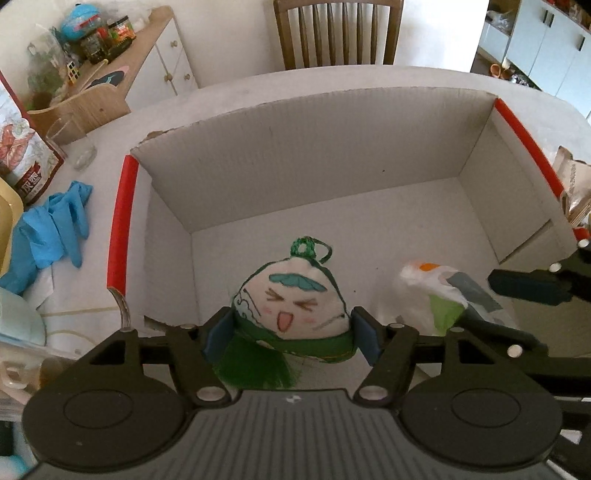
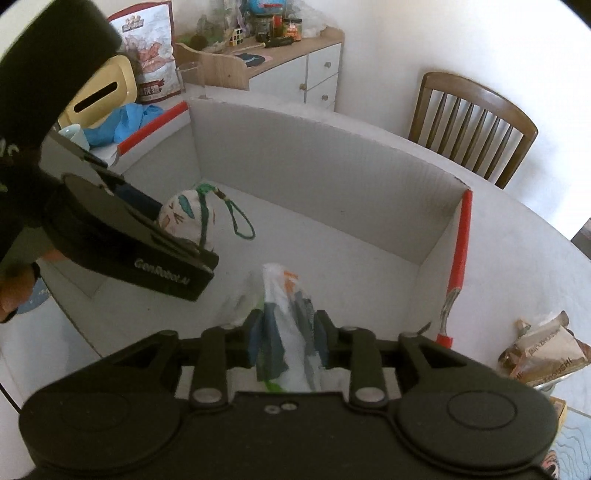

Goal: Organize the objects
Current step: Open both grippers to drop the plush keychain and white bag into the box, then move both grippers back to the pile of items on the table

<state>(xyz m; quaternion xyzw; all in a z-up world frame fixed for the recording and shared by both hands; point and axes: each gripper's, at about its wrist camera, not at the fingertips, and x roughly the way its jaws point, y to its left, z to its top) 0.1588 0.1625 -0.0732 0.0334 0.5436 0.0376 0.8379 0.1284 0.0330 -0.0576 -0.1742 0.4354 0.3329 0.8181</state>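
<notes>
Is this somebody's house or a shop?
Most likely a home, probably a dining area: a wooden chair stands at the table, a sideboard holds jars and clutter, and white cupboards fill the room beyond.

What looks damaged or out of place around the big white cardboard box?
The white cardboard box has a ragged, torn top edge at its far left corner in the left wrist view. Beside it, crumpled blue rubber gloves lie in a heap on the white table. Nothing looks spilled.
</notes>
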